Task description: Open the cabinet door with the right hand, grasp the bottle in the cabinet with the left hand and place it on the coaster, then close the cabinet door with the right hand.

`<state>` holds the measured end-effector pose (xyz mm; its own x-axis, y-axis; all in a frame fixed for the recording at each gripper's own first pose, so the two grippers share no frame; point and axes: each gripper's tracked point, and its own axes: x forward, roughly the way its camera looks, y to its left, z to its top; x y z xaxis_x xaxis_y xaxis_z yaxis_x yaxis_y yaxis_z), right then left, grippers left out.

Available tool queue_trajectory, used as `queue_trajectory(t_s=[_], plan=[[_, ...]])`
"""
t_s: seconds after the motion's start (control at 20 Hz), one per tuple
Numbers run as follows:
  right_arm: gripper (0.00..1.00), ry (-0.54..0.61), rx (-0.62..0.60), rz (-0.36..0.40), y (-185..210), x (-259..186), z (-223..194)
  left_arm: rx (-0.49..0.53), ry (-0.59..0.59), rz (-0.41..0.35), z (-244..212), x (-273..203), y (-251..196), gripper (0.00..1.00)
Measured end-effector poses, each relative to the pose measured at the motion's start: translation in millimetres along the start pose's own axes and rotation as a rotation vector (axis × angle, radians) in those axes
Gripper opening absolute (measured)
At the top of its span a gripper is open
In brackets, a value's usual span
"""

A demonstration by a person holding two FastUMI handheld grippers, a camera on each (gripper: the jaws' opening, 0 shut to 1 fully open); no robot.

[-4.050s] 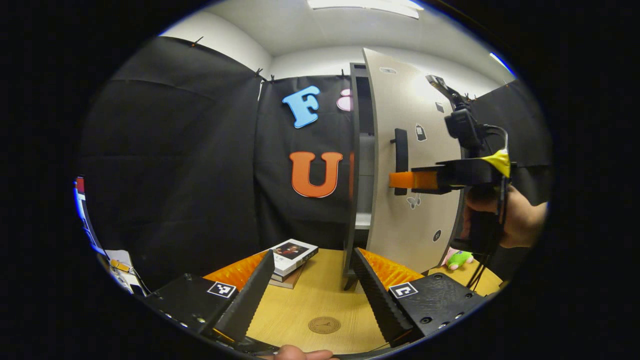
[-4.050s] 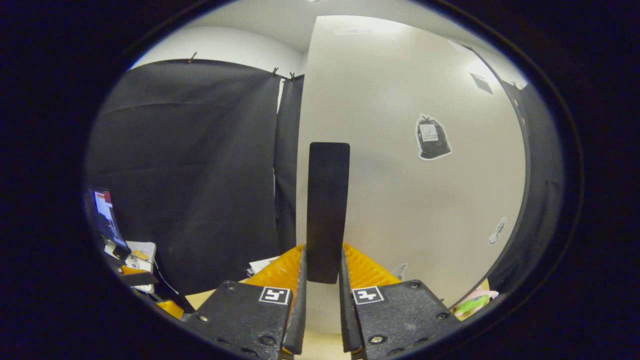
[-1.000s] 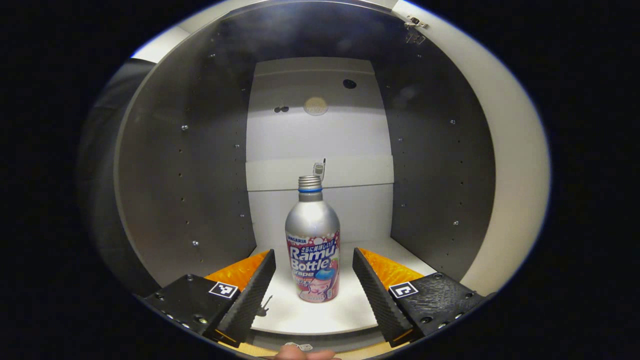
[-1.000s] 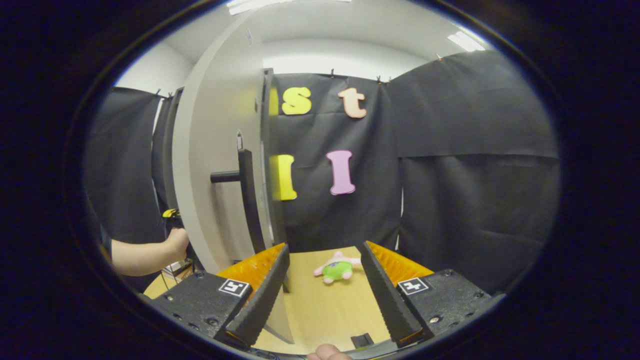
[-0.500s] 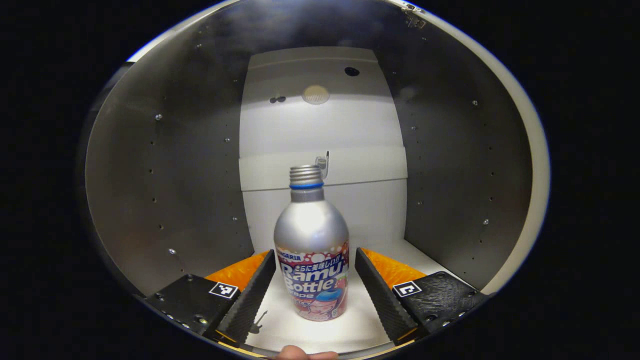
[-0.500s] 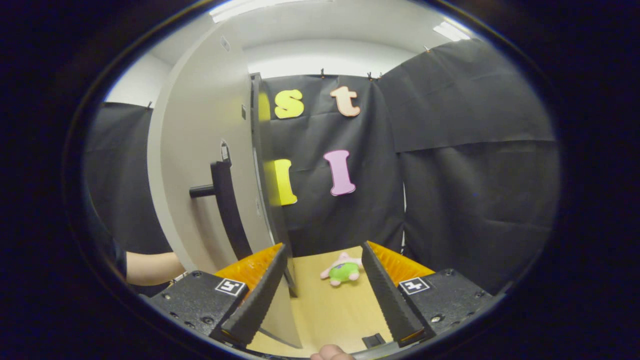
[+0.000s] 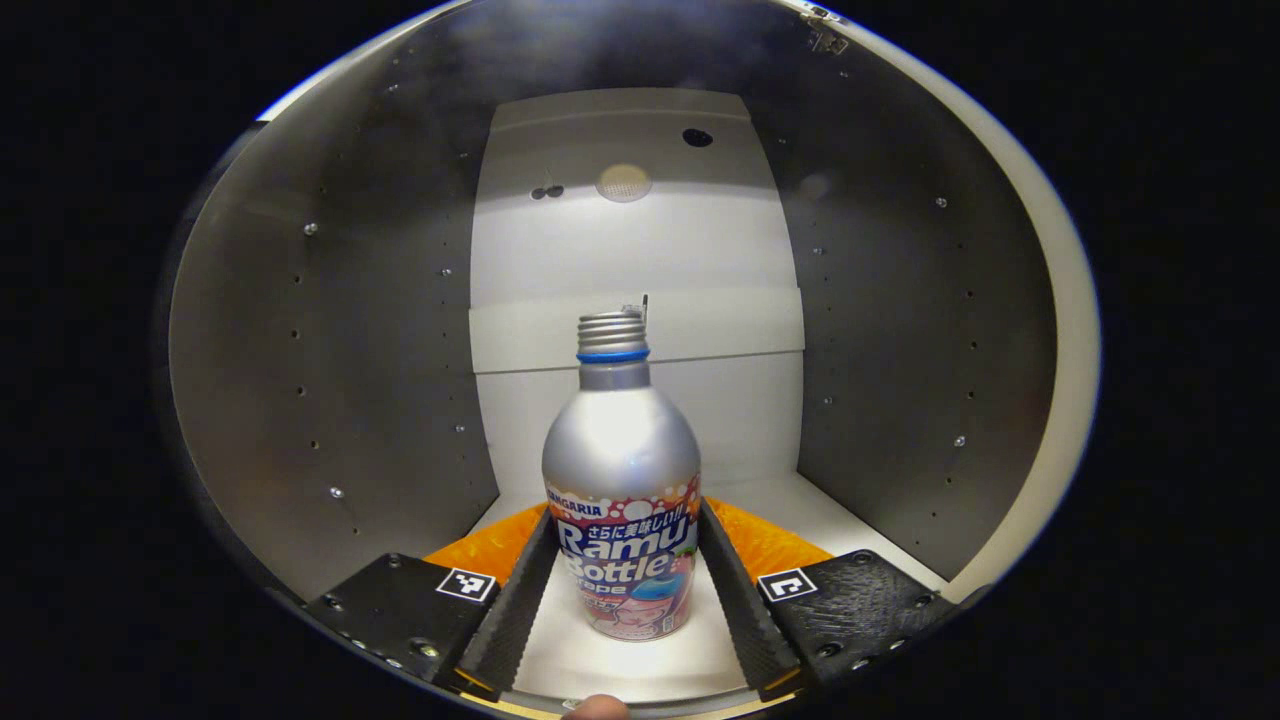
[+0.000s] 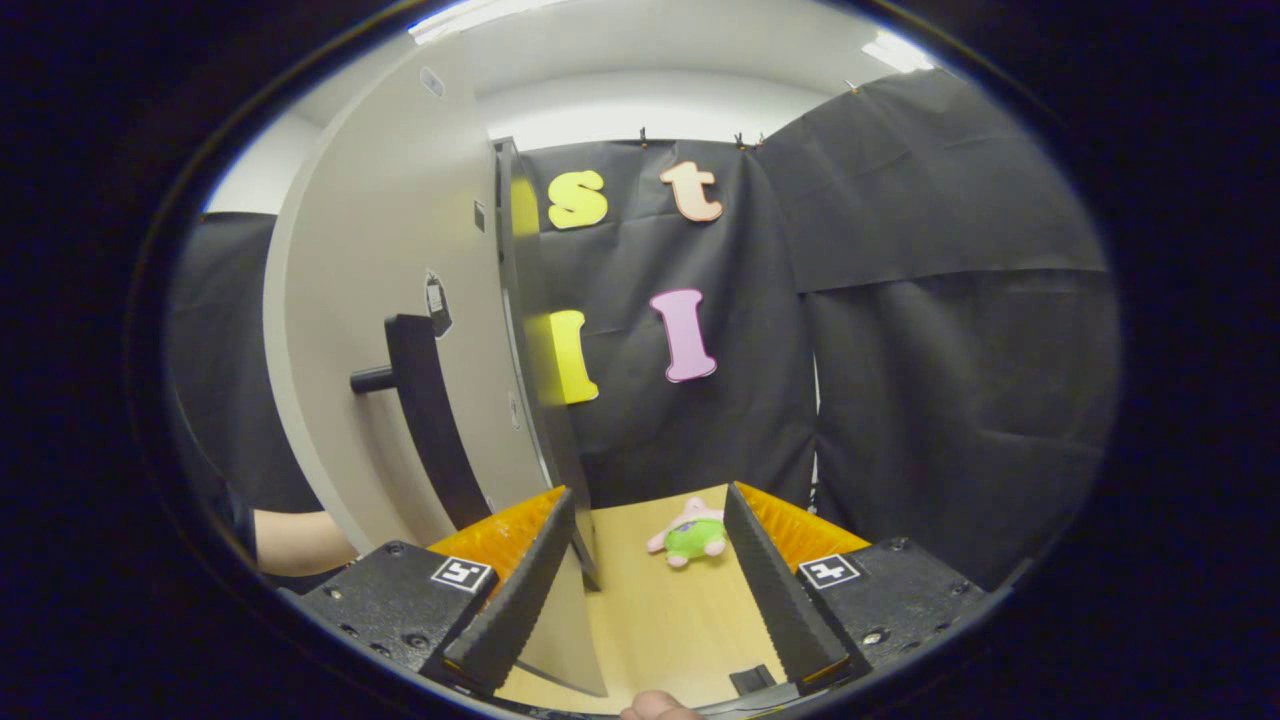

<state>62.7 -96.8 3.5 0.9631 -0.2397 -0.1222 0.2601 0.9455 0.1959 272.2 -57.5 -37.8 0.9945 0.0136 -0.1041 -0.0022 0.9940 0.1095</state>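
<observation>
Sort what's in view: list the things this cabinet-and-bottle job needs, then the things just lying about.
Job:
- silver metal bottle with colourful label, upright between the left gripper's fingers
- pale cabinet door, open, with its black bar handle
- right gripper, open

Lying about:
- green and pink plush toy on the wooden table

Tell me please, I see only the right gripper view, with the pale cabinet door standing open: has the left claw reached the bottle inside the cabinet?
Observer: Yes. In the left gripper view the silver metal bottle with a colourful label stands between the fingers of the left claw, and both fingers lie against its sides.
Operator: Is it upright?
Observer: Upright, with its base on the white cabinet shelf.
Operator: Where on the bottle do the fingers sit?
Observer: On the labelled lower body, below the rounded shoulder.
</observation>
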Motion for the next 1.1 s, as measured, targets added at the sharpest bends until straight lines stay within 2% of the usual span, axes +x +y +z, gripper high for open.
queue_trajectory(t_s=[0.1,0.55,0.6,0.65,0.7,0.75,0.95,1.1], plan=[[0.97,0.001,0.005,0.022,1,3,0,-0.015,-0.010,-0.012,6,-14,1,0.80],[0.97,0.042,0.082,0.147,3,21,-9,-0.062,-0.106,0.025,32,-106,44,0.80],[0.93,0.047,0.089,0.157,3,23,-10,-0.064,-0.111,0.034,31,-119,52,0.80],[0.96,0.066,0.093,0.164,3,26,-16,-0.060,-0.116,0.043,28,-131,60,0.80],[0.93,0.080,0.106,0.174,4,28,-19,-0.043,-0.114,0.068,22,-141,70,0.80],[0.96,0.093,0.126,0.181,3,30,-19,-0.034,-0.107,0.085,14,-153,80,0.80],[0.96,0.130,0.150,0.190,2,39,-25,-0.013,-0.101,0.112,-17,-197,101,0.80],[0.95,0.129,0.139,0.208,8,44,-23,-0.051,-0.053,0.109,-50,-224,111,0.80]])
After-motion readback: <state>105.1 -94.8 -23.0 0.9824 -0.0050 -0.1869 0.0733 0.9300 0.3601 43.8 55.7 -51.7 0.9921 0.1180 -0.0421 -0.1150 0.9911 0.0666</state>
